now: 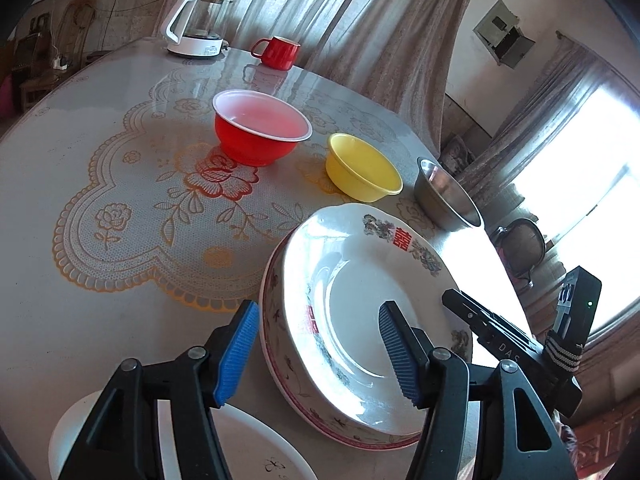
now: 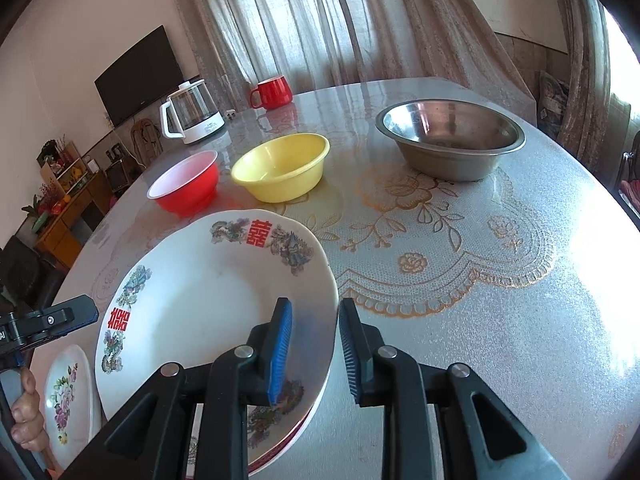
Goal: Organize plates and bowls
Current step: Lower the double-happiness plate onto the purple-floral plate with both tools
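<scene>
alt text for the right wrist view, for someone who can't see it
The right gripper straddles the near rim of a white dragon-pattern plate stacked on another plate. Behind sit a red bowl, yellow bowl and steel bowl.

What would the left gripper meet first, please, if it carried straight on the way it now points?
Most likely the white plate on top of the stack: the left gripper already straddles its near rim with open jaws. The yellow bowl lies beyond, though depth is uncertain.

Top plate rim: red double-happiness character 囍, printed twice.
Other hand-held gripper body: letters "DAS".
</scene>
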`<act>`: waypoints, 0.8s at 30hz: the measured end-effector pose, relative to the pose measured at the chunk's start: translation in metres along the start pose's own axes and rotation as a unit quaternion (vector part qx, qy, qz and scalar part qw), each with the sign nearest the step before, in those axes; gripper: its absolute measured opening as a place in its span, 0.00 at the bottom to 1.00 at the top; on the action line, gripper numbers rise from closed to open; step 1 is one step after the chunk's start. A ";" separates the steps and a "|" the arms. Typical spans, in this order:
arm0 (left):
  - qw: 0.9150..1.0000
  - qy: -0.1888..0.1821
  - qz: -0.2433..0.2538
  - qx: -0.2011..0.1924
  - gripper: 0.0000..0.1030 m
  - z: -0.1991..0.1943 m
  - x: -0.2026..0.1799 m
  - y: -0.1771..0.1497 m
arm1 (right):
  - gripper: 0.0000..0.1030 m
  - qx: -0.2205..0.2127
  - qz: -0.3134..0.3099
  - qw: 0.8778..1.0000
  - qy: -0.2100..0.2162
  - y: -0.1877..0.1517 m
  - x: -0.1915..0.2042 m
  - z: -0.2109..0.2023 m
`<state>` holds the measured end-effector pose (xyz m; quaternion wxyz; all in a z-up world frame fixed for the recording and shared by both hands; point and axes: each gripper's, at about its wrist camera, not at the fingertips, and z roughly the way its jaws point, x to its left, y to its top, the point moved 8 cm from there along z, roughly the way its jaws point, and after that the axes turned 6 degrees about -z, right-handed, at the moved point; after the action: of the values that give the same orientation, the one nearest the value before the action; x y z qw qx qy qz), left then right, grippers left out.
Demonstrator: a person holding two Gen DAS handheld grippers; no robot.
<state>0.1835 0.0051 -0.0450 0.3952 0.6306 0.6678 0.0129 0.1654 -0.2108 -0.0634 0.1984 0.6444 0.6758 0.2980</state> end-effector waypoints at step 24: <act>0.999 0.015 0.038 0.007 0.62 0.004 -0.009 -0.009 | 0.19 0.006 -0.040 0.999 -0.006 -0.008 0.007 -0.010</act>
<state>0.1765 -0.0066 -0.0474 0.3797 0.6583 0.6492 0.0331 0.1519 -0.2049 -0.0601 0.2098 0.6201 0.7014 0.2818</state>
